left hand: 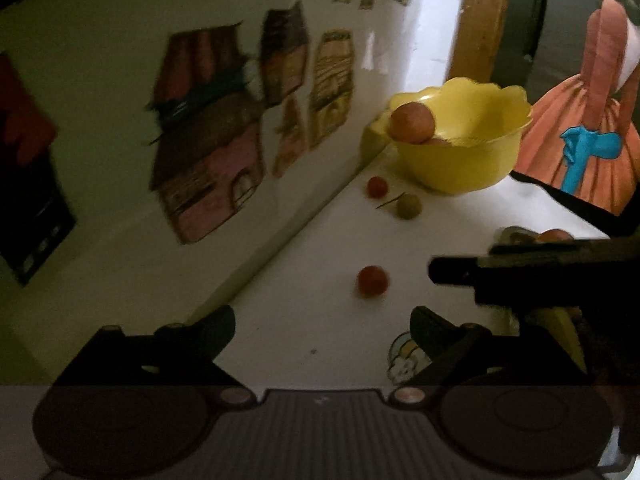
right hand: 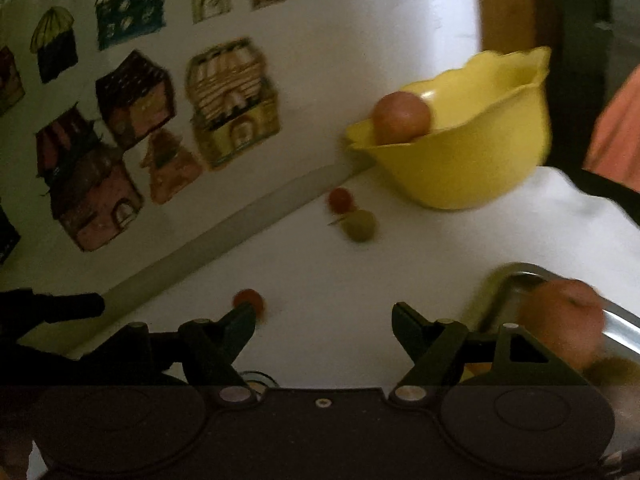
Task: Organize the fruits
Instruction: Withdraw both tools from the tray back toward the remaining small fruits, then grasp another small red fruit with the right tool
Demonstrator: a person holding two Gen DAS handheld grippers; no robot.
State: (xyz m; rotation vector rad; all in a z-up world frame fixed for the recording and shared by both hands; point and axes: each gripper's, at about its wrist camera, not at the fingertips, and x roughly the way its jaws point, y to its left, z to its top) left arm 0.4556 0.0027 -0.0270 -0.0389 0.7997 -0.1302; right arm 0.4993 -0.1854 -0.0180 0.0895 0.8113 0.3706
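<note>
step: we judge the next pick is the near red cherry tomato (right hand: 249, 300), loose on the white table (right hand: 360, 280), just past the right gripper (right hand: 324, 320).
right claw: we see it spread wide, nothing between the fingers; left finger tip almost over that tomato.
left claw: left gripper (left hand: 322, 326) also wide open and empty, hovering above the table; same tomato sits ahead of it at (left hand: 373, 281).
how: we centre the tomato between the fingers before closing, squeeze gently (small, round, likely rolls and bruises), then lift clear of the yellow bowl (right hand: 480, 168) rim and release low inside.
risk: both grippers are close together; we keep one back to avoid a clash.
target: we assume the bowl, standing at the far end of the table against the wall; not certain.
count, bowl: one large orange-red fruit (right hand: 401, 118) visible, a second glimpsed under it in the left view.
count, table: two red cherry tomatoes, one green round fruit (right hand: 361, 225) touching or just beside the far tomato (right hand: 341, 199).
count, metal tray (right hand: 516, 276): one orange-red fruit (right hand: 564, 316); we can't tell what else, too blurred.
</note>
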